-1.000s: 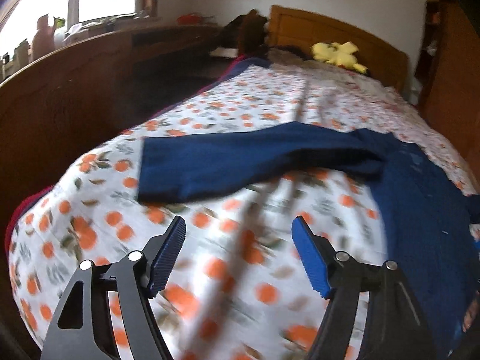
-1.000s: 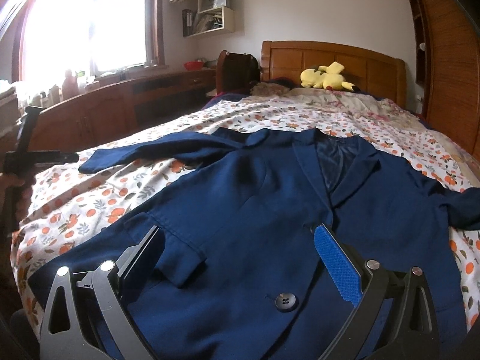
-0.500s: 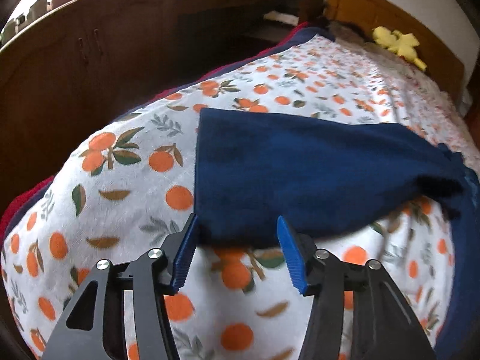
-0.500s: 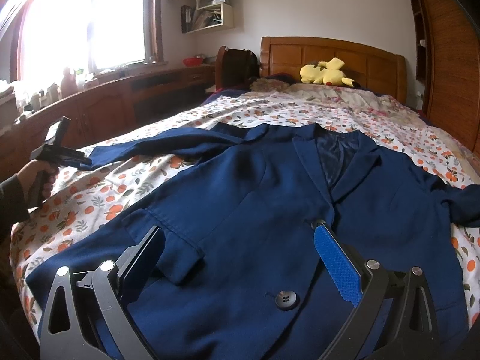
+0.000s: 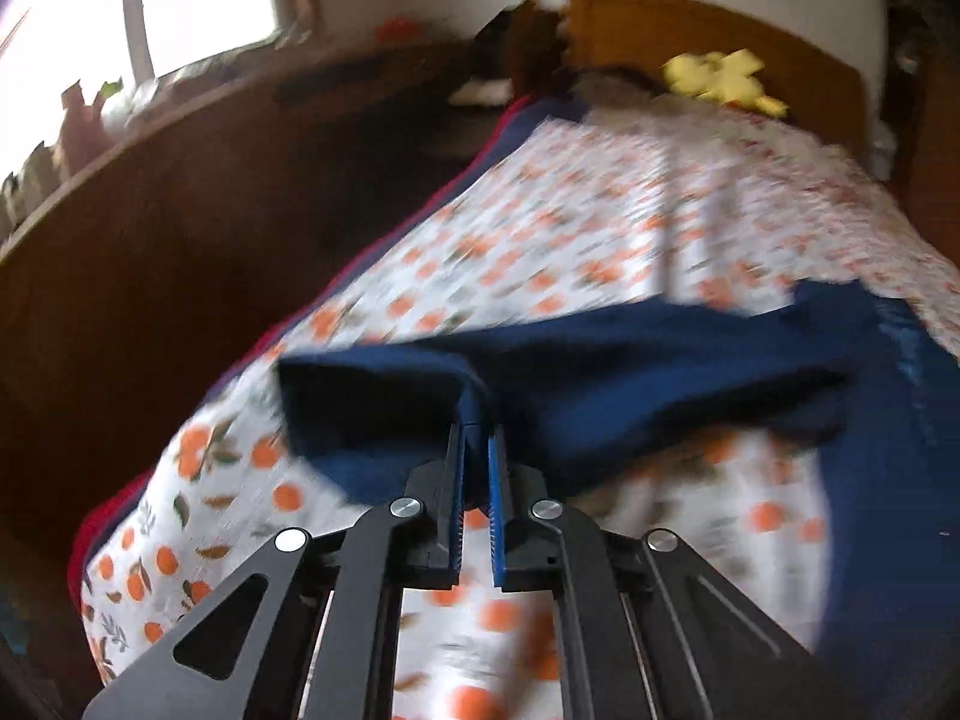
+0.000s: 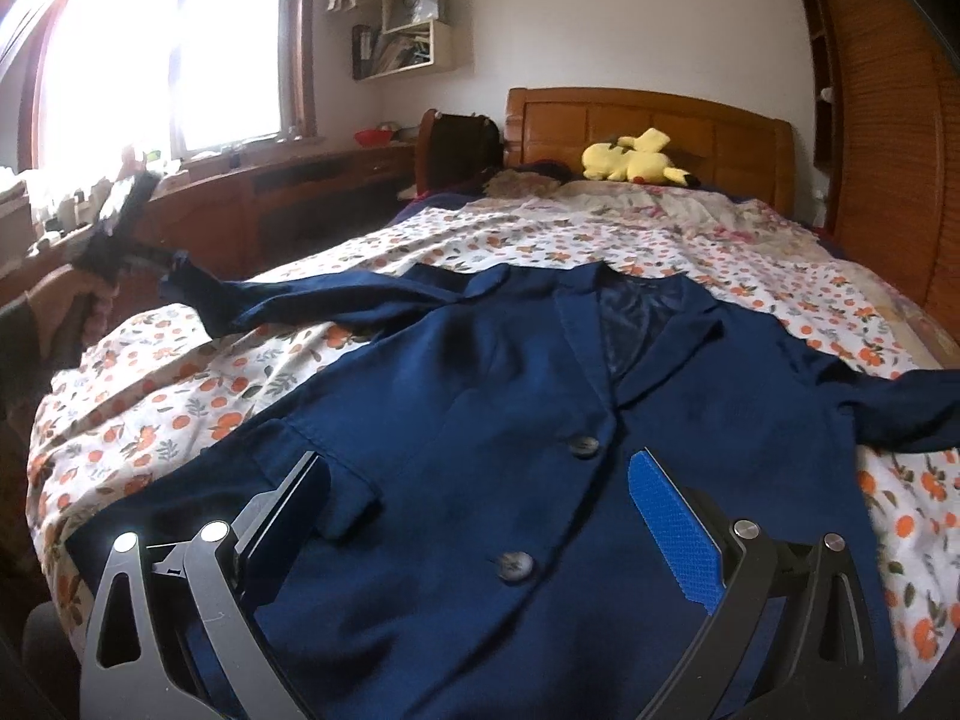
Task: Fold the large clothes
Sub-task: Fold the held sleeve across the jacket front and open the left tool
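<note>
Between left claw [image 5: 475,438] tips, jacket sleeve [image 5: 600,372] cuff clenched, right claw [image 6: 480,492] released above jacket front.

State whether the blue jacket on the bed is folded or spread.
Spread: the blue jacket lies flat, front up, on the bed, sleeves out to both sides.

One navy jacket [image 6: 480,420], two buttons [image 6: 583,446], one yellow plush toy [image 6: 633,159], one bed [image 6: 648,114]

Blown-out daylight from window [image 6: 162,54], heavy motion blur in left view, fisheye-bent edges.
</note>
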